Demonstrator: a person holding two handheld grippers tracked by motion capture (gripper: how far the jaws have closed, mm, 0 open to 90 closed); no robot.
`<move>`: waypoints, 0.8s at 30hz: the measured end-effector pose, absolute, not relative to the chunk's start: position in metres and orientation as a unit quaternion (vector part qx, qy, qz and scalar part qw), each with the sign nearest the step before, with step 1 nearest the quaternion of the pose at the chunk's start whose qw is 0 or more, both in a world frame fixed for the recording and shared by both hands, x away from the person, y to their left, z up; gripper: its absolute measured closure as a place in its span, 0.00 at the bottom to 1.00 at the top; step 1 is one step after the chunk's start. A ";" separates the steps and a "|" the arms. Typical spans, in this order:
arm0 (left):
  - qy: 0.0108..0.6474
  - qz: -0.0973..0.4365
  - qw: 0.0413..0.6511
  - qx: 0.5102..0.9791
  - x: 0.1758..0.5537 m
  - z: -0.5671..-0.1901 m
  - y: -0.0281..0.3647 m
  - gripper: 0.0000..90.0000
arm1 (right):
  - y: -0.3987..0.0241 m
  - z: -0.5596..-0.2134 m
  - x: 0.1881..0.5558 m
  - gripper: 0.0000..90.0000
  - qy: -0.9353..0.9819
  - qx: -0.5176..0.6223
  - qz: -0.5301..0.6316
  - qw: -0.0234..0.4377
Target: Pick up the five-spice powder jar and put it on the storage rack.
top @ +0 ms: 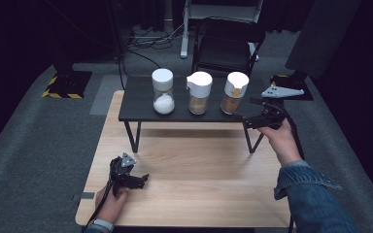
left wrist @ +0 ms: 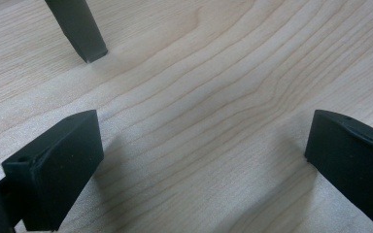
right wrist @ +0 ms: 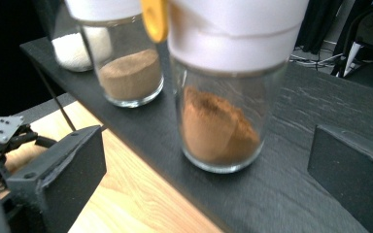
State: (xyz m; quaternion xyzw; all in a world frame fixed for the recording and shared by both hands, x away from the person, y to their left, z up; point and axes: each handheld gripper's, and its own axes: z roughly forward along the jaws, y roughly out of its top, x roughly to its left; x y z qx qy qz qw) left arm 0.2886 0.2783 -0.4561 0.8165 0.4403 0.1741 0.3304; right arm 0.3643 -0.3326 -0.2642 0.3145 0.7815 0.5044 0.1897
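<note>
Cut off at the top edge of the right gripper view: lid of the reddish-brown spice jar [right wrist: 222, 127], blurred throughout. Half hidden behind the light-brown jar [right wrist: 128, 77]: the white-filled jar [right wrist: 73, 51].

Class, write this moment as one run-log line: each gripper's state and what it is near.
left gripper: open, over wooden table | right gripper: open, jaws either side of orange-brown spice jar, not gripping | jar upright on black shelf

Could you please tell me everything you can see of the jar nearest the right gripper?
The jar is clear glass with a white cap and a small orange tab at the cap's side. Reddish-brown powder fills its lower part, heaped unevenly. It stands upright at the right end of the black shelf. The right gripper is open and not touching it.
</note>
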 end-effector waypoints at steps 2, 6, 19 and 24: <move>0.440 0.174 0.330 0.816 0.289 -0.456 0.278 0.00 | -0.336 -0.265 0.359 0.00 0.782 0.313 0.504 0.191; 0.440 0.174 0.330 0.816 0.289 -0.456 0.278 0.00 | -0.344 -0.268 0.348 0.00 0.778 0.313 0.511 0.190; 0.440 0.174 0.330 0.817 0.289 -0.456 0.278 0.00 | -0.358 -0.284 0.326 0.00 0.775 0.318 0.510 0.194; 0.440 0.174 0.330 0.816 0.289 -0.456 0.278 0.00 | -0.359 -0.290 0.321 0.00 0.776 0.317 0.511 0.194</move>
